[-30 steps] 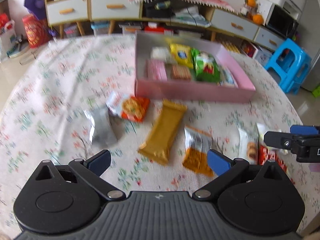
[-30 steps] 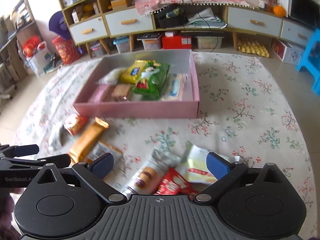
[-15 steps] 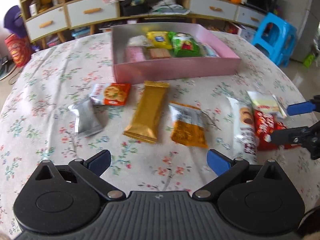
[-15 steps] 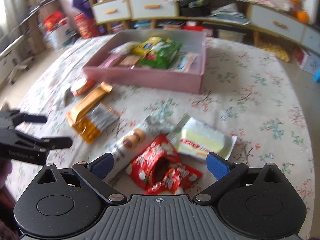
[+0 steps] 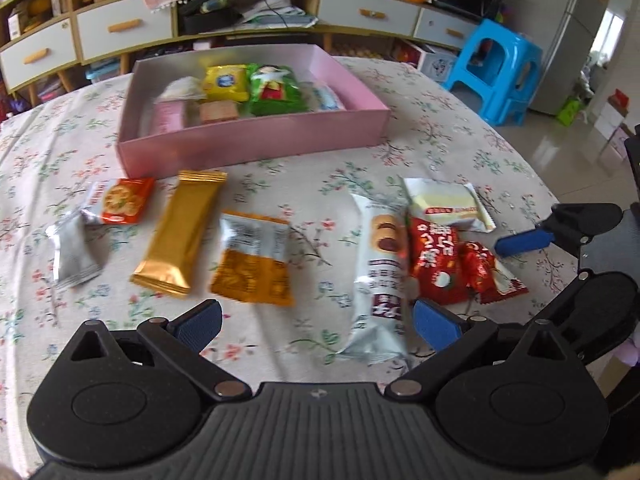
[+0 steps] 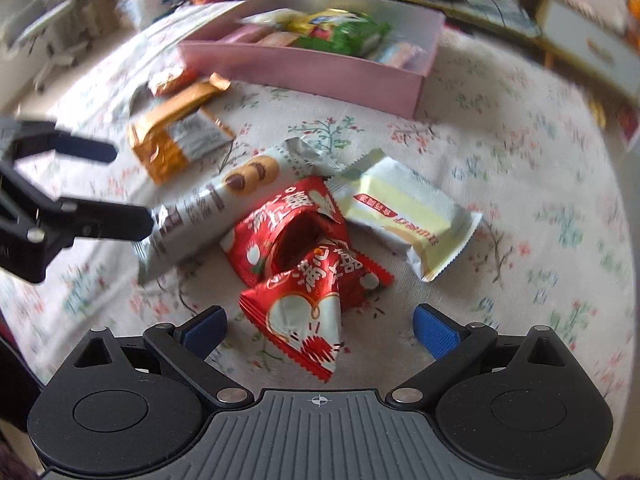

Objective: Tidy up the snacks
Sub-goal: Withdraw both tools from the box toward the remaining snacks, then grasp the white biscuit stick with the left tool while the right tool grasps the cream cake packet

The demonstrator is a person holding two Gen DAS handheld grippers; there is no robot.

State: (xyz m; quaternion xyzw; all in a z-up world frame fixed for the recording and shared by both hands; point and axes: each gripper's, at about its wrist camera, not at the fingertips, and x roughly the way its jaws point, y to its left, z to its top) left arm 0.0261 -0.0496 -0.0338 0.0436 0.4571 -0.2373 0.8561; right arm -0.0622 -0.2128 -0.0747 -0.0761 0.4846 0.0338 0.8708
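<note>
Pink cardboard box (image 5: 256,148) sits at the far side of the table (image 5: 420,128), holding a yellow packet (image 5: 226,82), a green bag (image 5: 276,90) and several smaller packs. I hold my right claw (image 6: 320,326) spread wide over two red packets (image 6: 304,256). My left claw (image 5: 318,318), also wide open, hovers near a white cookie pack (image 5: 380,264), gripping nothing.

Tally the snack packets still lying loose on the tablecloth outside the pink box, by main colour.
Red: 2
Gold/orange: 3
Silver/white: 2
Pale yellow: 1
Total: 8
</note>
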